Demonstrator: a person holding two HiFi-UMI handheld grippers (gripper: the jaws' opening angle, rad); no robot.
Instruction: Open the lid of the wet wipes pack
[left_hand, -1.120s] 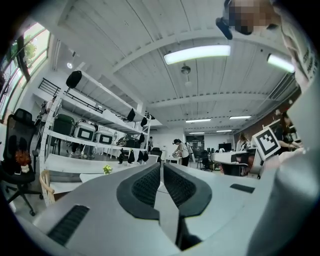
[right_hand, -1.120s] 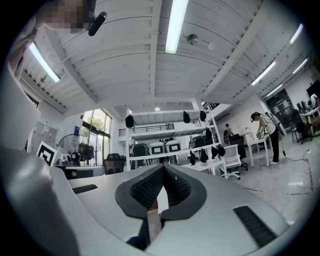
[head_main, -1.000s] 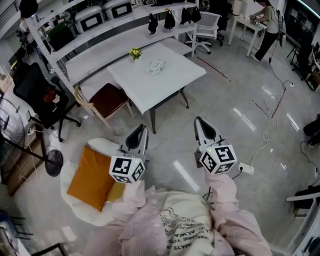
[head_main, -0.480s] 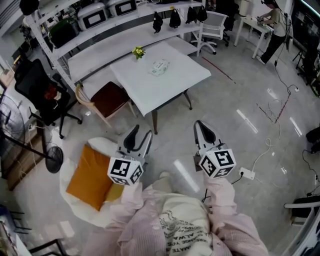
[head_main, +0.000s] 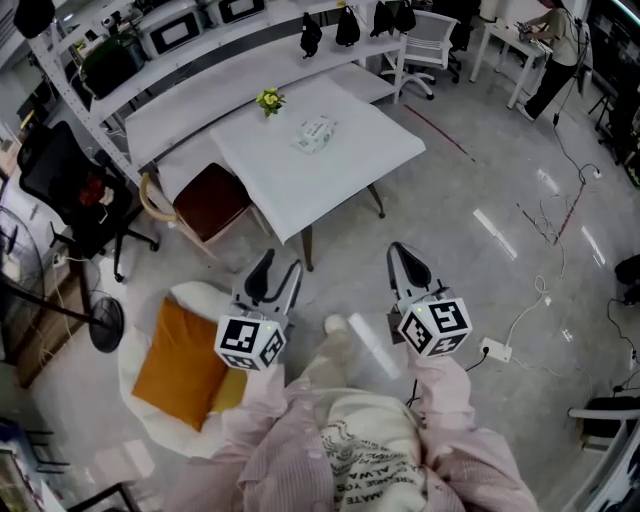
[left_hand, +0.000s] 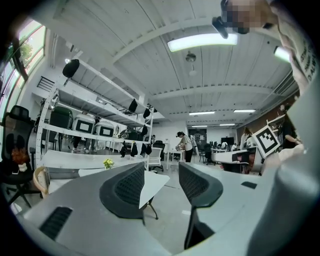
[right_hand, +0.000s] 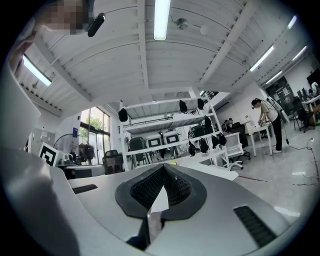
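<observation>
Wipes pack (head_main: 314, 134) on table (head_main: 345, 175), well beyond left tongs (head_main: 280, 266), right tongs (head_main: 398, 252)

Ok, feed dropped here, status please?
Left gripper jaws just opened, empty; right gripper shut, empty. Wet wipes pack on table ahead, beyond reach. Only floor between.

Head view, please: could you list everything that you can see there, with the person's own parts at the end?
table: 1, white, middle of the room ahead
wet wipes pack: 1, pale, on the table
flowers: 1 small bunch, yellow, table's far corner
wooden chair: 1, dark red seat, left of the table
office chair: 1, black, far left
cushion: 1, orange, on a white seat, near left
shelf rack: 1, white, behind the table
power strip: 1, white, floor at right
bystander: 1, dark trousers, far desk at upper right
left gripper: 1, grey, jaws just opened, apart, nothing between
right gripper: 1, grey, jaws together, empty
</observation>
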